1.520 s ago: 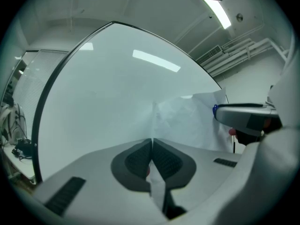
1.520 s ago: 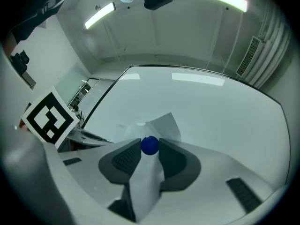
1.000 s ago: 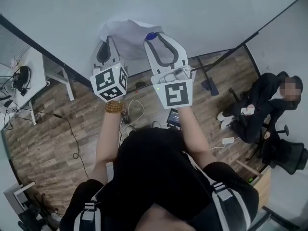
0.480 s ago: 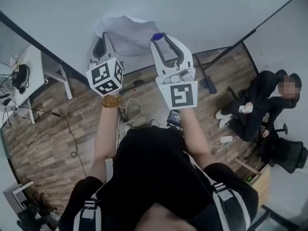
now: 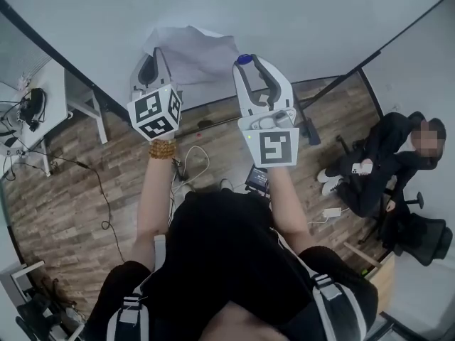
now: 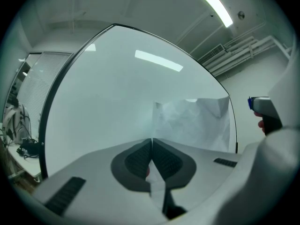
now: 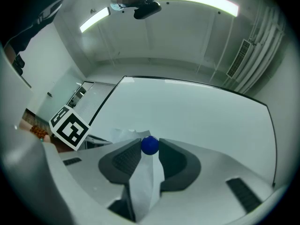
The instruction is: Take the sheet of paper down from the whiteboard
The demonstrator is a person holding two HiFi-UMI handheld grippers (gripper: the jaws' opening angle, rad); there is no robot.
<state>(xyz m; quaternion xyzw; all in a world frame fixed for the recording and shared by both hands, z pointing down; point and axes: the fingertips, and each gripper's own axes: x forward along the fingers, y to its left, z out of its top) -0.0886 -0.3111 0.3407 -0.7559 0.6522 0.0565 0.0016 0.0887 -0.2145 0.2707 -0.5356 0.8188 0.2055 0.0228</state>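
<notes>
A crumpled white sheet of paper (image 5: 193,52) hangs on the whiteboard (image 5: 298,20). My left gripper (image 5: 153,57) is at the sheet's lower left; in the left gripper view its jaws (image 6: 151,149) are shut with a strip of the paper (image 6: 192,121) between them. My right gripper (image 5: 244,64) is at the sheet's right edge, shut on a small blue ball magnet (image 5: 244,59). In the right gripper view the blue magnet (image 7: 150,145) sits between the jaw tips, with the paper (image 7: 144,182) running under it.
A person (image 5: 387,158) sits on the wooden floor side at the right, by an office chair (image 5: 423,233). A white desk (image 5: 50,94) with cables stands at the left. The whiteboard's stand feet (image 5: 309,123) and loose cables (image 5: 192,165) lie below my arms.
My right gripper has moved right with the blue magnet, off the sheet's right corner. My left gripper has risen a little and stays on the paper.
</notes>
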